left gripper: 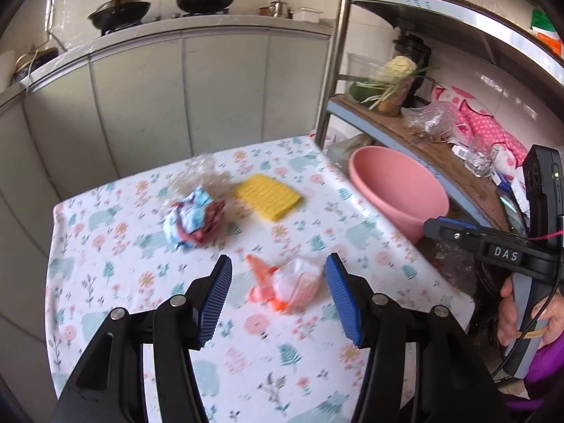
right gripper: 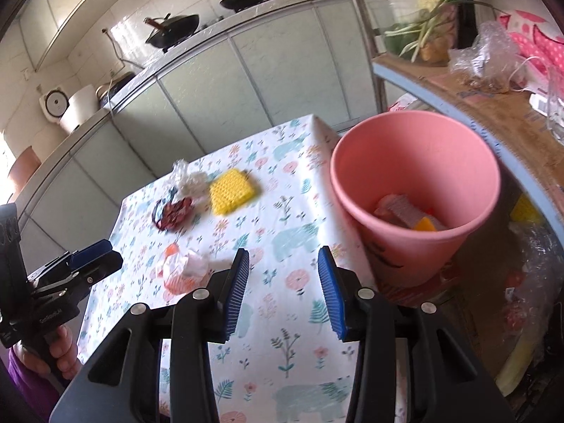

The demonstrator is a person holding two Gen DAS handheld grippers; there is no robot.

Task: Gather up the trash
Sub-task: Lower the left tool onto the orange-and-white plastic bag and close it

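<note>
Pink-white wrapper point(left gripper: 285, 287) between open left tool point(left gripper: 278, 296) fingers

Contents of the pink bin point(right gripper: 416, 183) half hidden by its wall — blurred, unidentifiable.

- The counter point(right gripper: 282, 317) is bare in front of the bin point(right gripper: 416, 190).
- A shelf point(right gripper: 493, 112) stands close behind the bin.
- Three scraps lie on the left.

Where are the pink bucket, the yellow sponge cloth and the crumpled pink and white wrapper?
pink bucket point(right gripper: 405, 176), right wrist view, on its inner back wall.
yellow sponge cloth point(left gripper: 269, 195), left wrist view, on the middle of its top.
crumpled pink and white wrapper point(left gripper: 292, 283), left wrist view, on its white middle.
</note>
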